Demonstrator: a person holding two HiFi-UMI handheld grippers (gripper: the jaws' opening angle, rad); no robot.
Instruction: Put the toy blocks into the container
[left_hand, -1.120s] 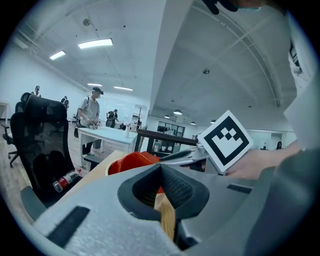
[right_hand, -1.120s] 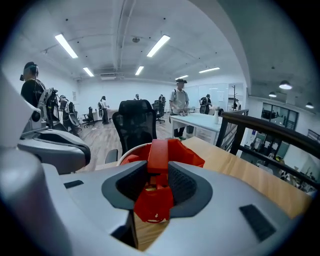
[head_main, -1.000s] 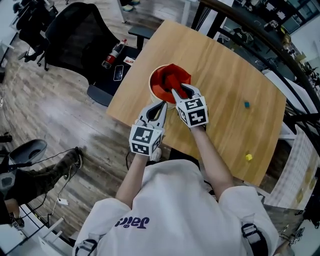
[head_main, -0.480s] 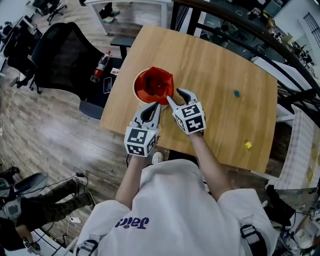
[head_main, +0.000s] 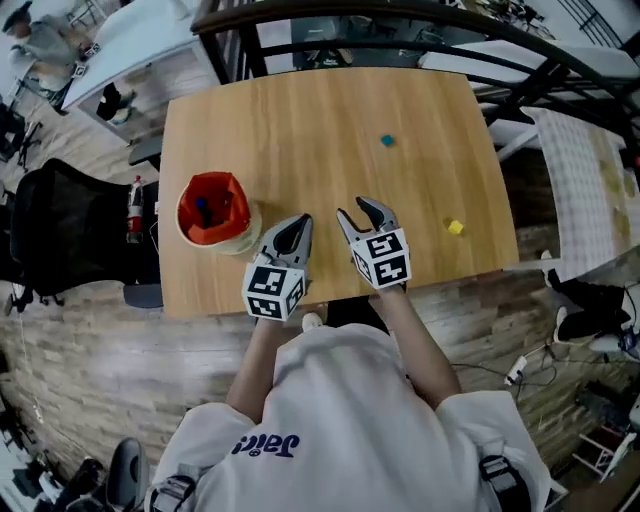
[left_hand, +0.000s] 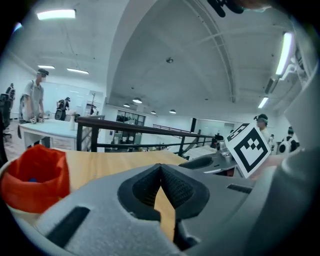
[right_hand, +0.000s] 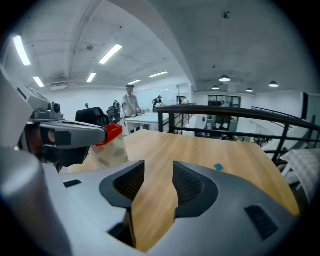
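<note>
Left gripper (head_main: 291, 232) was closed, empty; right gripper (head_main: 362, 210) had just opened, empty; yellow block (head_main: 455, 228), right of centre near table (head_main: 300, 120) edge, might get knocked off.

Purple "Jala" print on white shirt (head_main: 330, 400)

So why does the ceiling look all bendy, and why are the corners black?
Left gripper view and right gripper view: wide-angle lenses bow the ceiling and darken the corners; head view: the table edges bend slightly too.
</note>
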